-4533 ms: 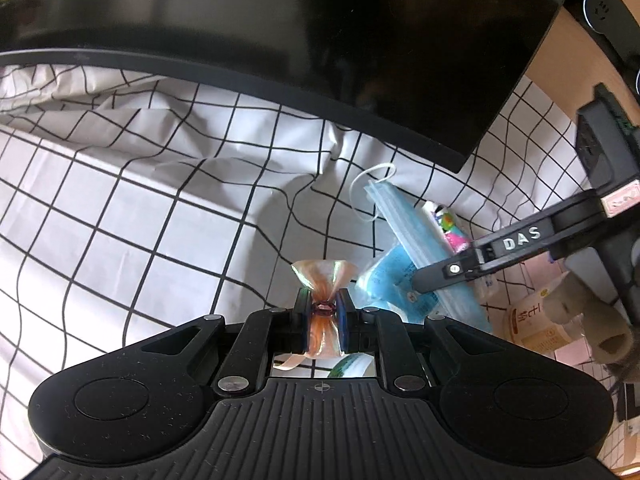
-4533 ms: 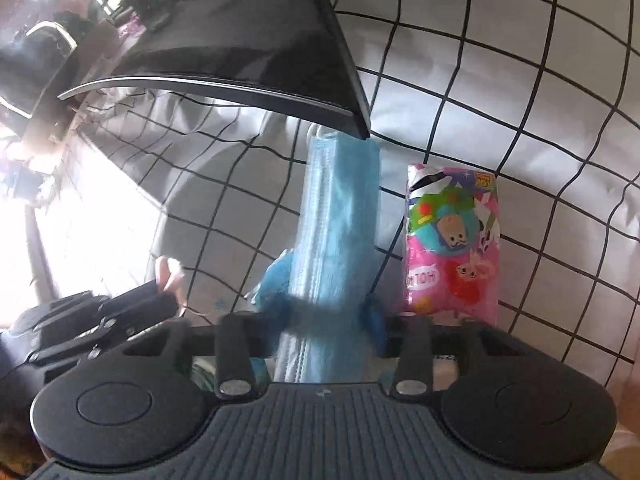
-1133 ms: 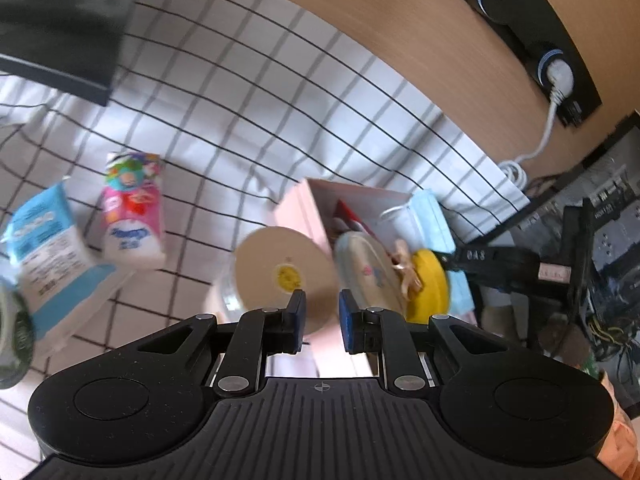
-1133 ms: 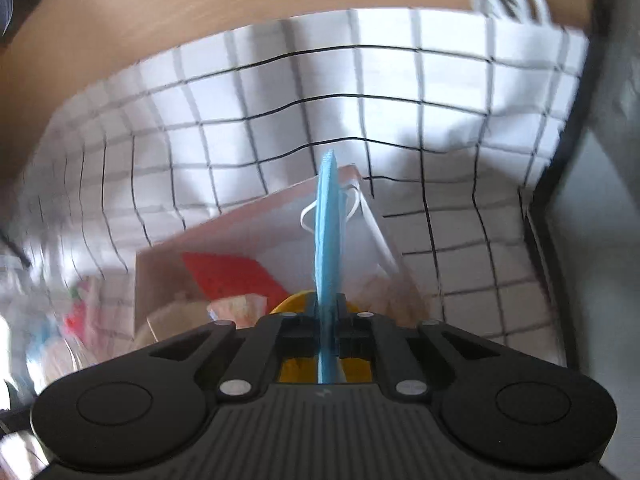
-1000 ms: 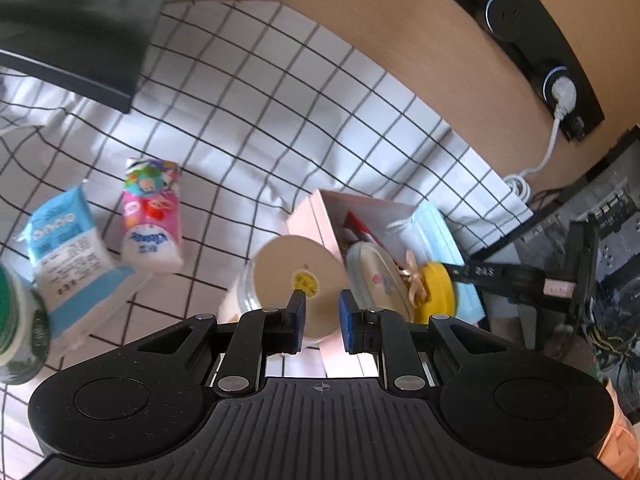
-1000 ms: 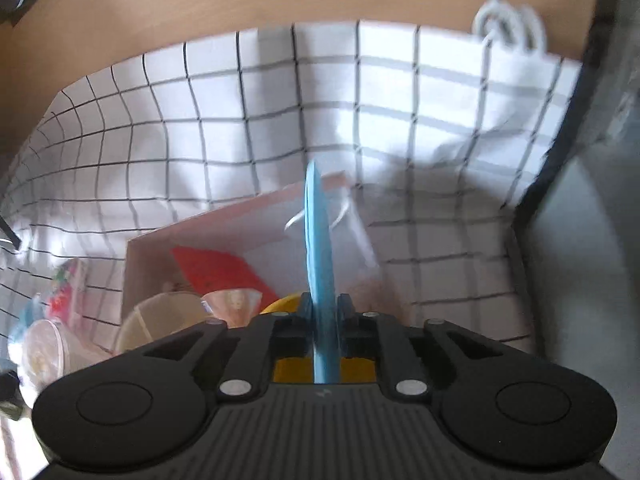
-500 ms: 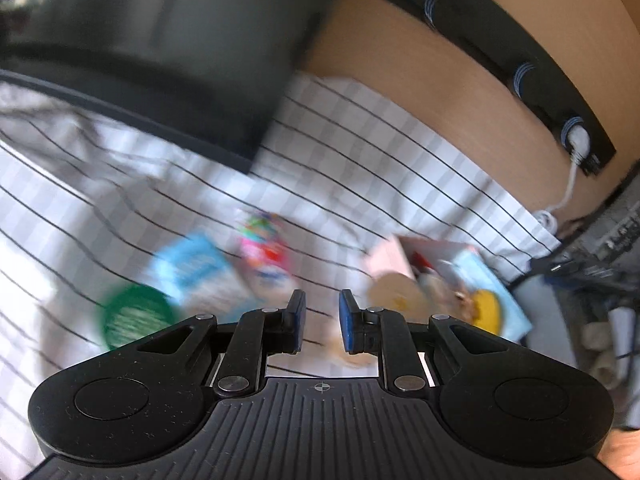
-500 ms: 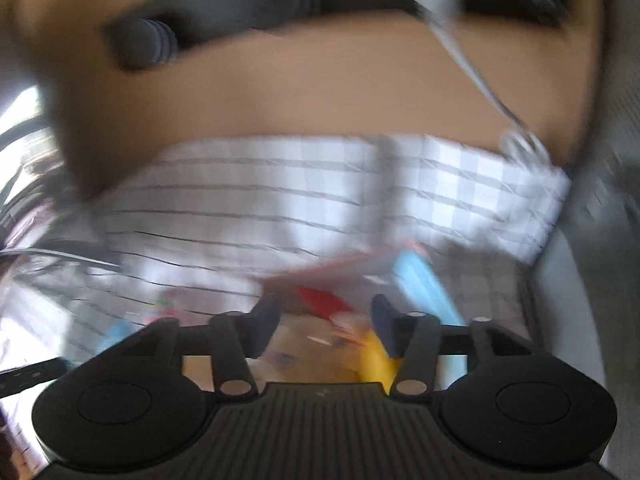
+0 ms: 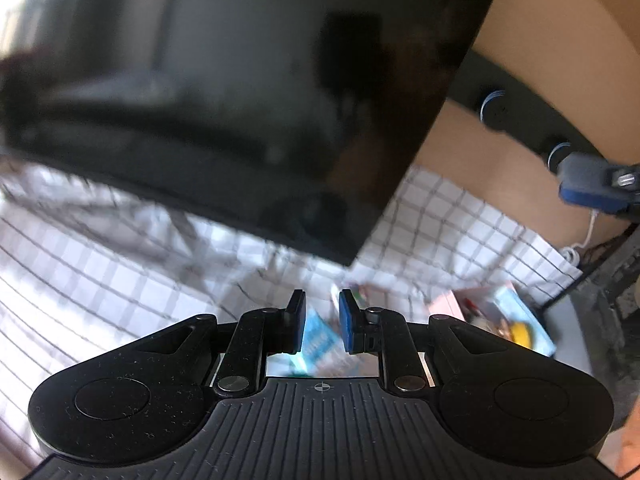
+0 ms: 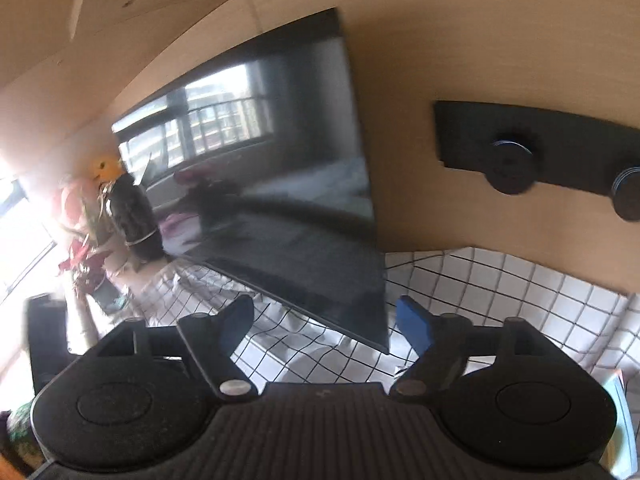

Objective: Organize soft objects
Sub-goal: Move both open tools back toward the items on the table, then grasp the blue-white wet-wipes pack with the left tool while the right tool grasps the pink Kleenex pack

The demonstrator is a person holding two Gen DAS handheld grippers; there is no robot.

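Right gripper [image 10: 326, 326] just opened, empty (left gripper [image 9: 322, 322] seemingly empty).

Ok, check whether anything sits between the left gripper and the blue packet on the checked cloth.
Nothing visible does. The blue packet lies on the checked cloth just beyond the left gripper, seen through its empty, slightly parted jaws. The monitor stands farther back, the pink box off to the right.
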